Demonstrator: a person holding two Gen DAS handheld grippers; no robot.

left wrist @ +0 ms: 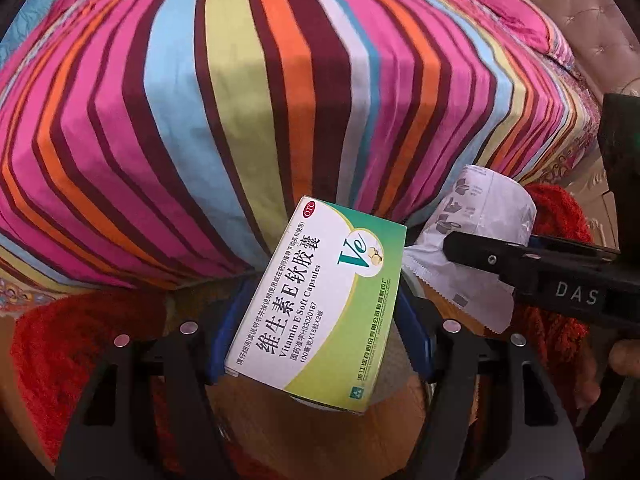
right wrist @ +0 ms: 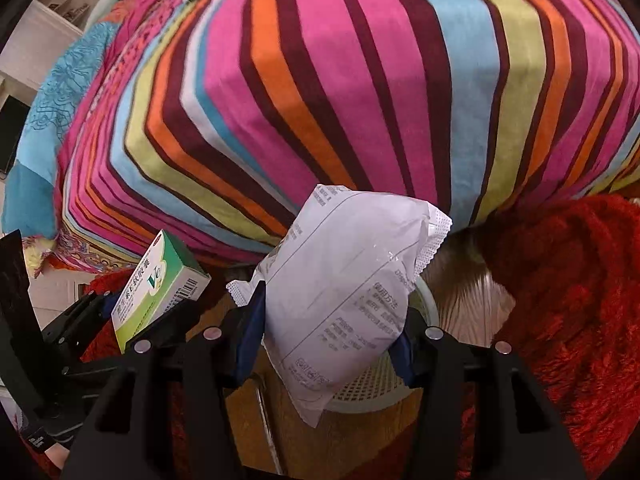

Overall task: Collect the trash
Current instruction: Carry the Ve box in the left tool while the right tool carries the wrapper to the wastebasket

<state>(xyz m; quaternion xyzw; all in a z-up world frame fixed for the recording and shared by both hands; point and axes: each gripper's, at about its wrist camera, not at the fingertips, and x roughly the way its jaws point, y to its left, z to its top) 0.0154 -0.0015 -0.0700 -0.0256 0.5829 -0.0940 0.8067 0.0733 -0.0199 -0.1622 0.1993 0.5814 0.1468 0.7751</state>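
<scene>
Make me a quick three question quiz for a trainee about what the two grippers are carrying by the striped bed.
1. True or false: the left gripper is shut on a green and white medicine box.
2. What does the right gripper hold? A) a bottle B) a white printed packet C) nothing
3. Fill in: below the packet sits a pale mesh ____.

Key: 1 true; 2 B; 3 basket.

Both grippers point steeply down, side by side: the left gripper (left wrist: 316,312) has its jaws clamped on a vitamin box (left wrist: 320,300), and the right gripper (right wrist: 332,320) has its jaws squeezed tight on a white packet (right wrist: 344,292).
</scene>
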